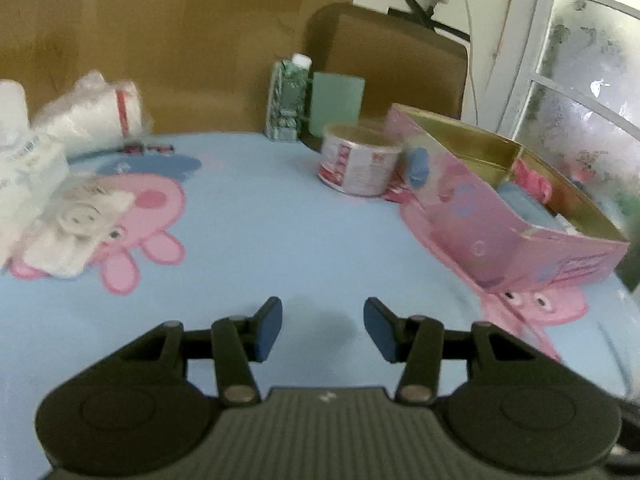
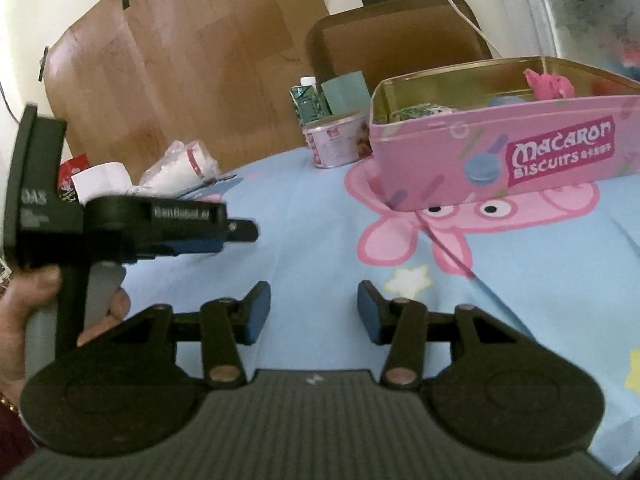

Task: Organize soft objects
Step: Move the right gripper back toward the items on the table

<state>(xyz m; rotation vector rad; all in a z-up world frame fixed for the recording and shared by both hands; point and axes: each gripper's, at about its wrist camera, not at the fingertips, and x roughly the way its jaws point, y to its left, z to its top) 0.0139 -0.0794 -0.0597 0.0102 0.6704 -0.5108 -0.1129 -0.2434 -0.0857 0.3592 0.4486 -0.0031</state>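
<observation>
In the left wrist view the left gripper (image 1: pixel 323 330) sits low in the centre of the frame, its blue pads spread apart with only the light blue cartoon-print cloth (image 1: pixel 260 200) showing between them; it is released and grasps nothing. The right wrist view shows the right gripper (image 2: pixel 314 312) the same way, jaws parted over bare cloth, empty.

The cloth covers the desk. At the right of the left wrist view stands an open pink biscuit tin (image 1: pixel 500 240); inside it lie a pink soft item (image 1: pixel 532 182) and a blue one (image 1: pixel 516 196), both partly hidden by the tin's wall. Just left of the tin, touching or nearly so, is a round pink-labelled tub (image 1: pixel 358 164), and behind that a green carton (image 1: pixel 288 100) with a white cap beside a pale green card (image 1: pixel 338 104).

At the far left of that view lie white soft packets in clear wrap: a flat one (image 1: pixel 76 228) on the pink pig print, and a bulkier bundle (image 1: pixel 96 108) above it near the desk's back edge.

In the right wrist view a hand (image 2: pixel 24 304) at the lower left grips the left gripper's handle
</observation>
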